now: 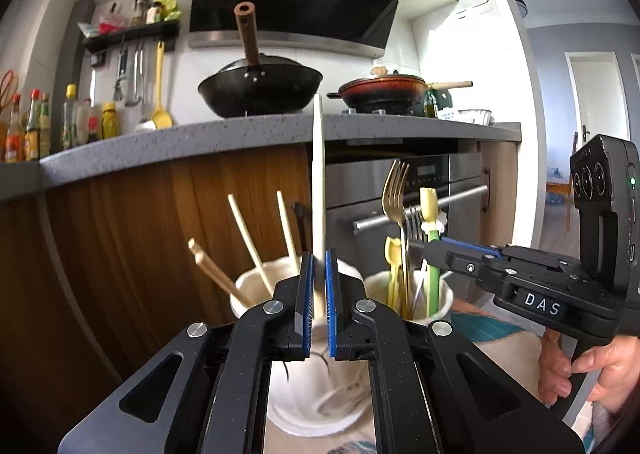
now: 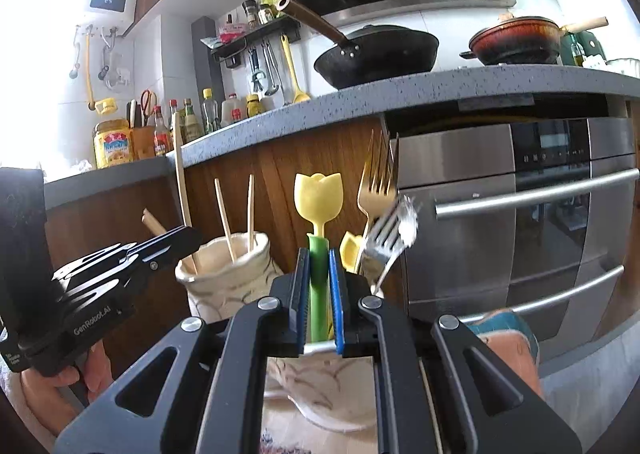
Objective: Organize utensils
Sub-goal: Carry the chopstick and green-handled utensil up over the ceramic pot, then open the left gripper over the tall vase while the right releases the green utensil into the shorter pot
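Utensils stand in two pale cups at the bottom centre of both views. The left gripper has its fingers clenched on a long white stick that rises upright from the left cup, beside a few chopsticks. The right gripper has its fingers clenched on the green stem of a tulip spoon, which stands in the right cup with a gold fork, a silver fork and a second small tulip spoon. Whether either piece is going in or coming out I cannot tell.

The risks look plain enough. Both cups are tall, narrow and crowded, so a tilted pull on the stick could lever the left cup over or drag chopsticks along. In the right cup, the silver fork leans close against the tulip spoon and looks blurred, so its tines may snag the spoon and spill. The two grippers also sit near each other and could knock together.
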Tool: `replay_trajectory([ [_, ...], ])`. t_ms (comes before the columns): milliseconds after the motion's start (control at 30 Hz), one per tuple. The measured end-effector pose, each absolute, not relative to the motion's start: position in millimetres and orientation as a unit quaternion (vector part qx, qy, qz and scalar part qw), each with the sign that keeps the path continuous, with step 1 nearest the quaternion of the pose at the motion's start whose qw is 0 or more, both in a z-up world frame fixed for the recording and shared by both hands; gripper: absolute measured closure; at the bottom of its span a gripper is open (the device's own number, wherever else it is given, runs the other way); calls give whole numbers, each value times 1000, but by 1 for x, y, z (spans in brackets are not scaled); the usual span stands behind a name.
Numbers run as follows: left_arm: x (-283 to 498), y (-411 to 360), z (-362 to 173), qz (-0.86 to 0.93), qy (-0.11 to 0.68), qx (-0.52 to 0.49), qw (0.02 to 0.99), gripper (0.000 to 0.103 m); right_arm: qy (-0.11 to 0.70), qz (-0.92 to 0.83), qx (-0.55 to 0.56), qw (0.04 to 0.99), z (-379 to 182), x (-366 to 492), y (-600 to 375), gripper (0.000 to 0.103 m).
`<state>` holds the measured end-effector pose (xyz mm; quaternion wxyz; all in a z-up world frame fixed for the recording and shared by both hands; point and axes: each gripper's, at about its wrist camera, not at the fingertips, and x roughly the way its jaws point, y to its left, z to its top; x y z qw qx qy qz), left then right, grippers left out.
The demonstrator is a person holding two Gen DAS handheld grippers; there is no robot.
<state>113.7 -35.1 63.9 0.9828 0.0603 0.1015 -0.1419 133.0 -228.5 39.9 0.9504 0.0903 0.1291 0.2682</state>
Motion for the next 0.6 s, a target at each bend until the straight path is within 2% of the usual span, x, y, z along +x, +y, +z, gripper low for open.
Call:
replay_trajectory([
  [300, 112, -35, 55, -156, 114, 58, 979, 96, 142, 265, 83, 950, 34, 128, -229, 93],
  [367, 112, -34, 55, -160, 114, 54, 979, 93, 147, 261, 79, 951, 32, 129, -227, 93],
  [433, 111, -34, 55, -165, 113, 52, 978, 85, 153, 257, 77, 951, 30, 132, -227, 93],
  [600, 111, -37, 55, -159, 112, 62, 979, 84, 155, 254, 80, 951, 29, 133, -228, 91],
])
